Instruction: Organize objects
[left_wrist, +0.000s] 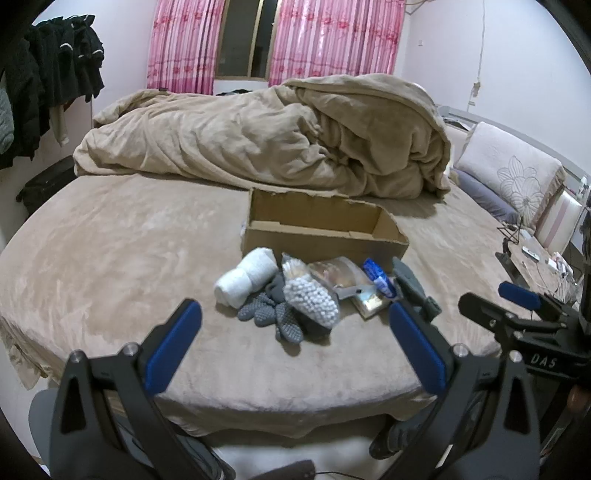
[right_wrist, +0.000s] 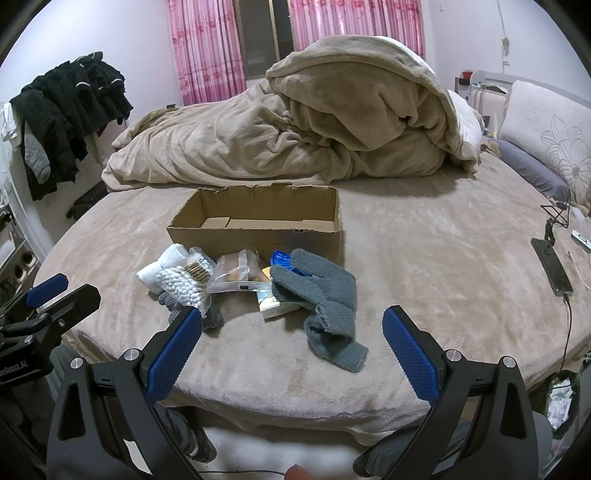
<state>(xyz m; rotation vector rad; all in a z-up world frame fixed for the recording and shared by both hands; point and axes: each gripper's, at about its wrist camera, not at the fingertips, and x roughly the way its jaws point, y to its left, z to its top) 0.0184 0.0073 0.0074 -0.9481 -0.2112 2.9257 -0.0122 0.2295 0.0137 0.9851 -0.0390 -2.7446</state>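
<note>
An open, empty cardboard box (left_wrist: 325, 236) (right_wrist: 258, 225) sits on the bed. In front of it lies a pile: a white rolled towel (left_wrist: 245, 280) (right_wrist: 162, 266), a bag of cotton swabs (left_wrist: 310, 299) (right_wrist: 183, 286), a grey dotted glove (left_wrist: 273, 317), a clear snack bag (left_wrist: 338, 275) (right_wrist: 240, 275), a blue packet (left_wrist: 378, 275) (right_wrist: 282, 260), a small card pack (right_wrist: 275, 304) and a grey knit glove (right_wrist: 325, 299). My left gripper (left_wrist: 295, 343) is open, near the pile's front. My right gripper (right_wrist: 291, 347) is open, near the knit glove, and also shows in the left wrist view (left_wrist: 495, 306).
A rumpled beige duvet (left_wrist: 280, 136) (right_wrist: 295, 125) fills the back of the bed. Pillows (left_wrist: 506, 166) (right_wrist: 546, 133) lie at the right. A phone on a cable (right_wrist: 552, 266) rests at the right edge. Dark clothes (left_wrist: 48, 92) (right_wrist: 66, 110) hang at the left.
</note>
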